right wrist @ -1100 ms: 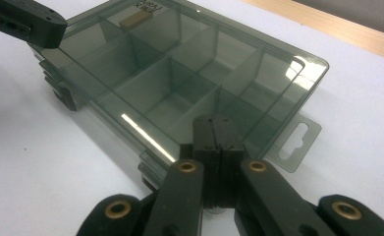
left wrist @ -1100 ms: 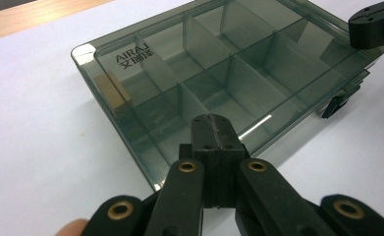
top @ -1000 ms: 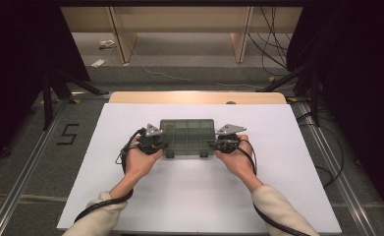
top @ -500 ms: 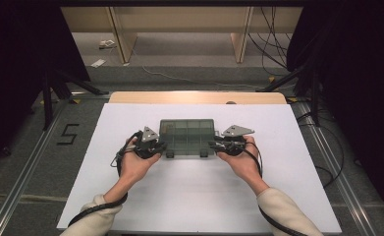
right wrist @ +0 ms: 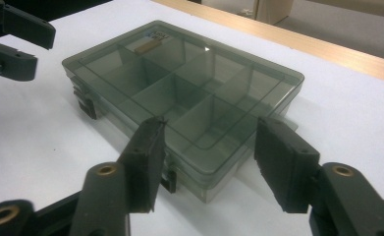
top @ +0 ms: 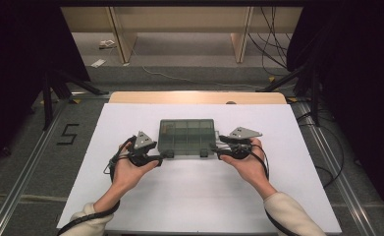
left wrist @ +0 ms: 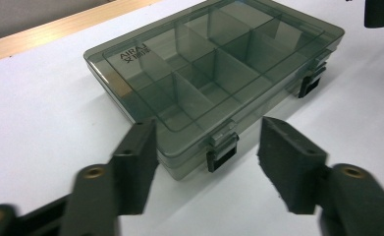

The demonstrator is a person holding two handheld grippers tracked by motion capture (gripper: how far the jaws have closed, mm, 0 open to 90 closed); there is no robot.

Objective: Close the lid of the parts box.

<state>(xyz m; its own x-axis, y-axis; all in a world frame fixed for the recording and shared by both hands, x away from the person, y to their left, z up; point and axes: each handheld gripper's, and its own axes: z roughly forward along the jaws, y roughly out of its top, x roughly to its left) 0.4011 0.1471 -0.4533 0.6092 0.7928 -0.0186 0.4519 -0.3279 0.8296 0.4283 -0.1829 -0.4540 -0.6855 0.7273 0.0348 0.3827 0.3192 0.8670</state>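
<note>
Presently noted: smoky translucent plastic compartment box [top: 187,136] lying closed, latches facing left gripper [left wrist: 206,147] and right gripper [right wrist: 206,147]; both spread wide, likely for unlatching.

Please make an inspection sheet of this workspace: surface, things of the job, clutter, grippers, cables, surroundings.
Surface: white table top, wooden strip at its far edge.
Job's things: smoky clear compartment box, lid shut, two front latches down; compartments look empty.
Clutter: nothing seen on the table.
Grippers: left gripper and right gripper, both open, each at a front corner of the box, apart from it.
Cables: black cable trailing from each gripper.
Surroundings: grey floor, dark curtains, wooden shelving behind.
</note>
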